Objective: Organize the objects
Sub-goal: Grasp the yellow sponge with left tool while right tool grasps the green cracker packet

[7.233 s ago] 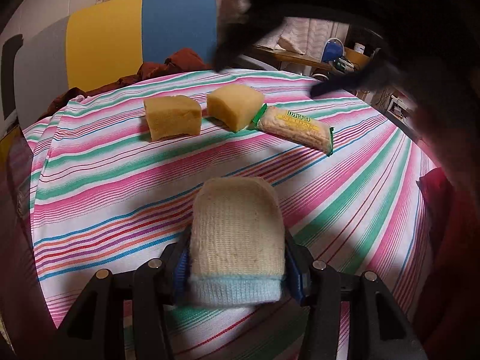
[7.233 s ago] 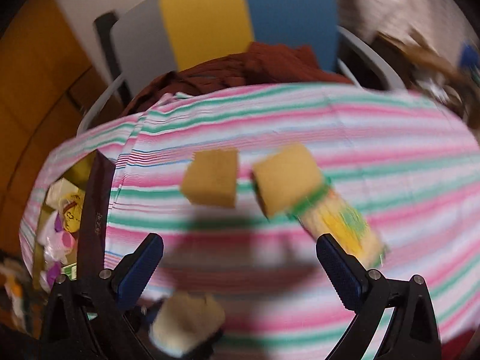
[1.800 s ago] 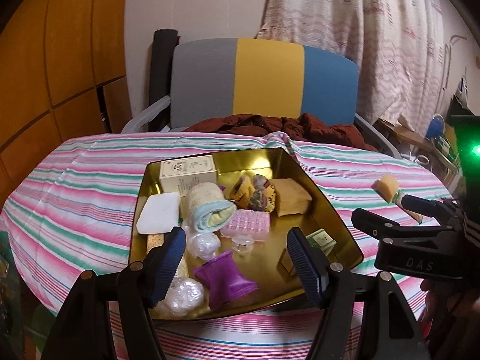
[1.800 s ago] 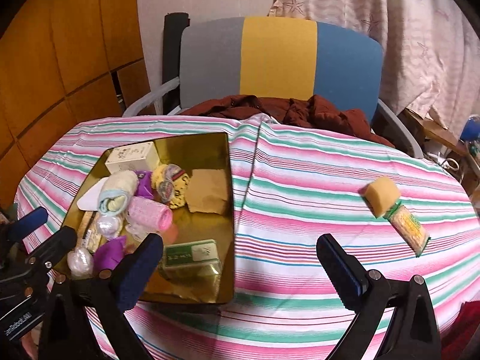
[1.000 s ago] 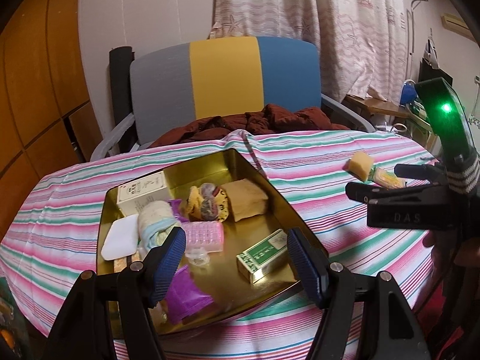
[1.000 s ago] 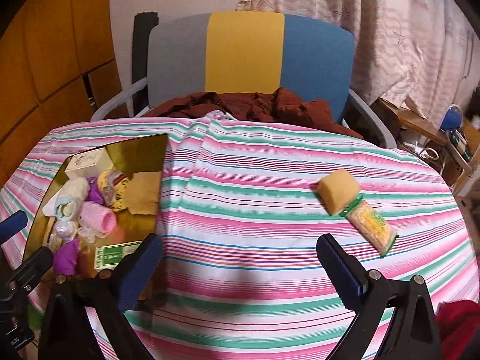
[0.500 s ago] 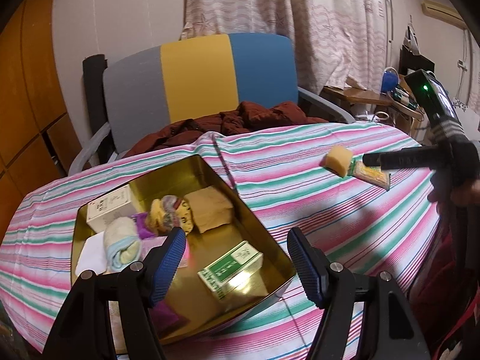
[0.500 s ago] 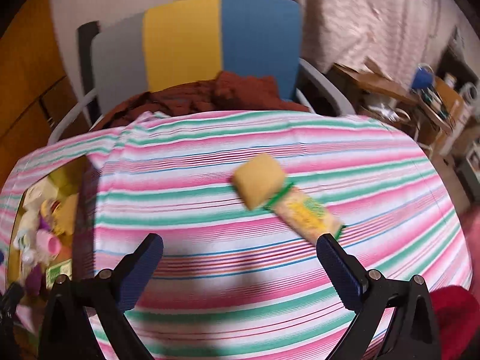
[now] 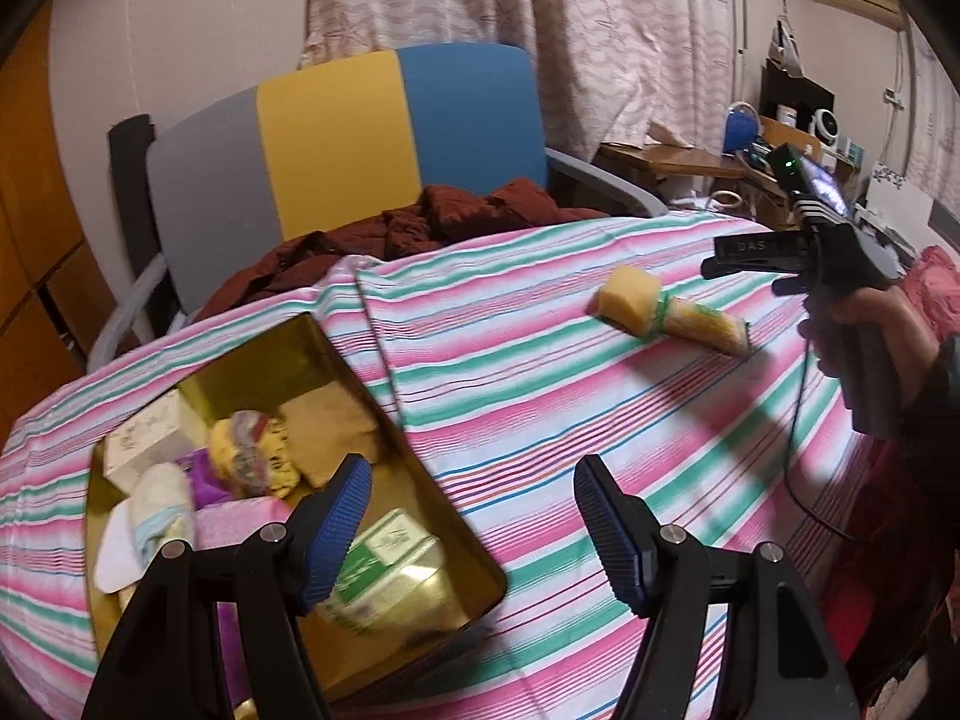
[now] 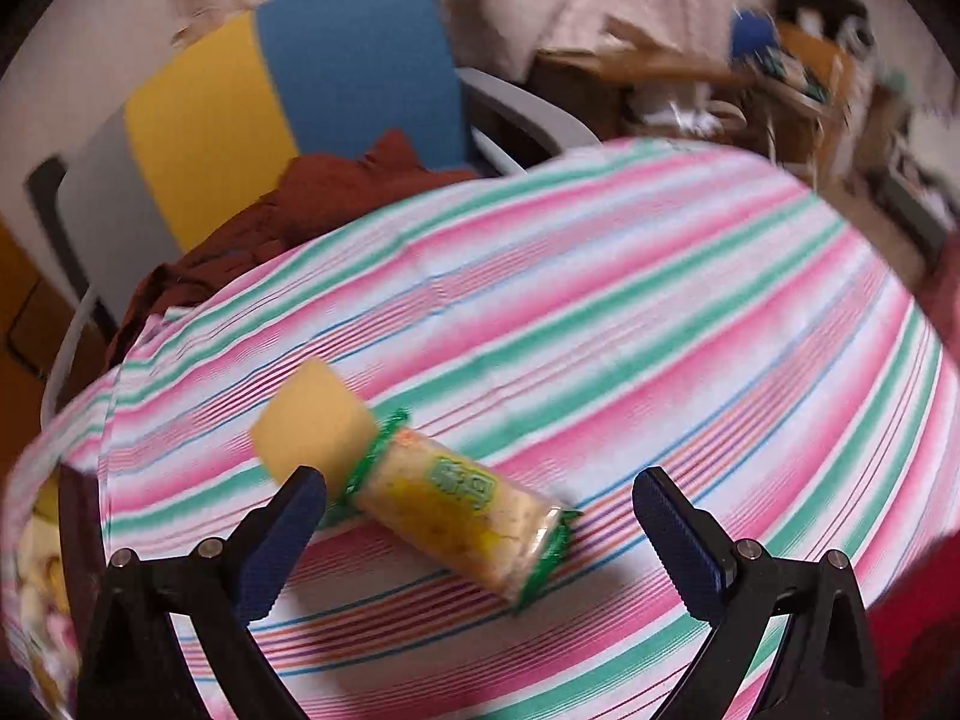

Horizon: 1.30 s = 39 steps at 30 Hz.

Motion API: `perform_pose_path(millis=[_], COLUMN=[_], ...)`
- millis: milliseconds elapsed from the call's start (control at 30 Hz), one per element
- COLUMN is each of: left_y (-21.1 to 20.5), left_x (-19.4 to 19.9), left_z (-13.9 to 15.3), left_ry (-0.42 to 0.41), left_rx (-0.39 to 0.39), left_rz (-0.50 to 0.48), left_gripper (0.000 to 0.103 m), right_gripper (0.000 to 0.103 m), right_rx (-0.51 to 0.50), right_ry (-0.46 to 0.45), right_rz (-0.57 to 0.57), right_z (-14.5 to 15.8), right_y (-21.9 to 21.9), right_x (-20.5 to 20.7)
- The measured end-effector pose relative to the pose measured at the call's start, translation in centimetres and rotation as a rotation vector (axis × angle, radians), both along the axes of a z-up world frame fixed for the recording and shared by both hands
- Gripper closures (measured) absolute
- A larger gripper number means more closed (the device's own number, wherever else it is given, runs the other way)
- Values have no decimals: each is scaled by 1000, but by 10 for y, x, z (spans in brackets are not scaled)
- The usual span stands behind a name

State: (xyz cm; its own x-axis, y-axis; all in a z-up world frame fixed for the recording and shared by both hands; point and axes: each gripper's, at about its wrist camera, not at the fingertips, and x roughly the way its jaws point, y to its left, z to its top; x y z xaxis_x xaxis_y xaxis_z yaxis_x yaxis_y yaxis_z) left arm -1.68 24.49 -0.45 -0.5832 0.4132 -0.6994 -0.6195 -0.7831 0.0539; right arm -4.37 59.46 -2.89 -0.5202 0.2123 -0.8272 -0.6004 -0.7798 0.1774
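Note:
A yellow sponge block (image 10: 312, 426) lies on the striped tablecloth, touching a green-edged snack packet (image 10: 462, 513). My right gripper (image 10: 480, 531) hovers open just above the packet, which sits between its fingers. In the left wrist view the sponge (image 9: 627, 300) and packet (image 9: 702, 327) lie far right, with the right gripper's body held by a hand (image 9: 864, 324) beside them. My left gripper (image 9: 474, 516) is open and empty over the right edge of the gold tin tray (image 9: 468, 552), which holds a green box (image 9: 384, 564), a knitted roll (image 9: 159, 507) and several small items.
A chair (image 9: 336, 138) with grey, yellow and blue panels stands behind the table, a dark red garment (image 9: 420, 222) heaped on its seat. Shelves with clutter (image 9: 780, 138) stand at the back right. Striped cloth (image 10: 660, 312) stretches right of the packet.
The right gripper has swung right and closed in on the sponge and packet. The left gripper has turned right, so the tray now sits lower left in its view.

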Motion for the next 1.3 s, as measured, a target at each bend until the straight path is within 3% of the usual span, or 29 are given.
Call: perform_pose_path(millis=[233, 500, 633, 700, 767, 933, 1200, 1300], left_y=[23, 45, 57, 64, 72, 95, 150, 172], left_x=[-10, -22, -30, -34, -39, -49, -66, -76], left_z=[-12, -9, -9, -10, -10, -14, -33, -39], left_ry=[-63, -67, -88, -97, -113, -115, -133, -157], left_rx=[1, 6, 6, 2, 5, -18, -92, -87], left_rz=[-48, -75, -93, -98, -105, -119, -191, -229], left_gripper=[32, 32, 32, 32, 32, 32, 32, 23], right_gripper=[0, 0, 1, 31, 45, 46, 45, 45], right_rx=[-48, 207, 230, 162, 127, 114, 96, 77], right_ry=[-81, -244, -305, -308, -288, -312, -352, -351], right_rz=[17, 282, 338, 339, 321, 282, 122, 112], right_z=[-19, -36, -50, -52, -47, -46, -47, -50], right_y=[12, -31, -36, -30, -26, -22, 3, 5], right_x=[-9, -47, -52, -51, -47, -41, -35, -37])
